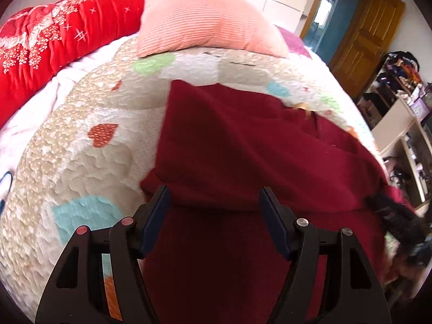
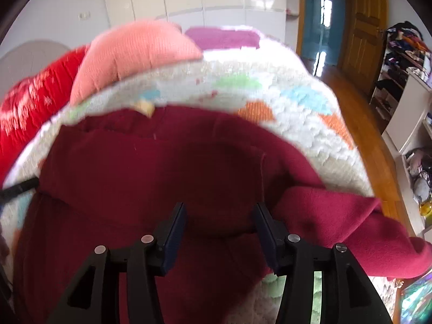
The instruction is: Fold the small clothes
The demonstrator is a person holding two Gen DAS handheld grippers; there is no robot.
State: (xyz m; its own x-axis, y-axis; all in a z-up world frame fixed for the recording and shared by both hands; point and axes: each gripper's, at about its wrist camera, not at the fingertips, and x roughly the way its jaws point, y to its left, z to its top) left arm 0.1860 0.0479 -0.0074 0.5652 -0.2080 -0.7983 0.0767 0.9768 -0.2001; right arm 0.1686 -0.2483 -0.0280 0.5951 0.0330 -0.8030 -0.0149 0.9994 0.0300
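Dark red fleece garment (image 1: 243, 140) spread across centre frame on quilted bedspread with coloured heart patches (image 1: 81, 140), one sleeve (image 2: 351, 229) trailing at lower right in right wrist view. Left gripper (image 1: 214, 202) at lower centre, fingers apart, over a raised fold of the fleece, gripping nothing. Right gripper (image 2: 220, 221) likewise spread wide above the fabric. Pink ribbed cushion (image 1: 205, 21) upper centre; red floral quilt (image 1: 48, 43) upper left.
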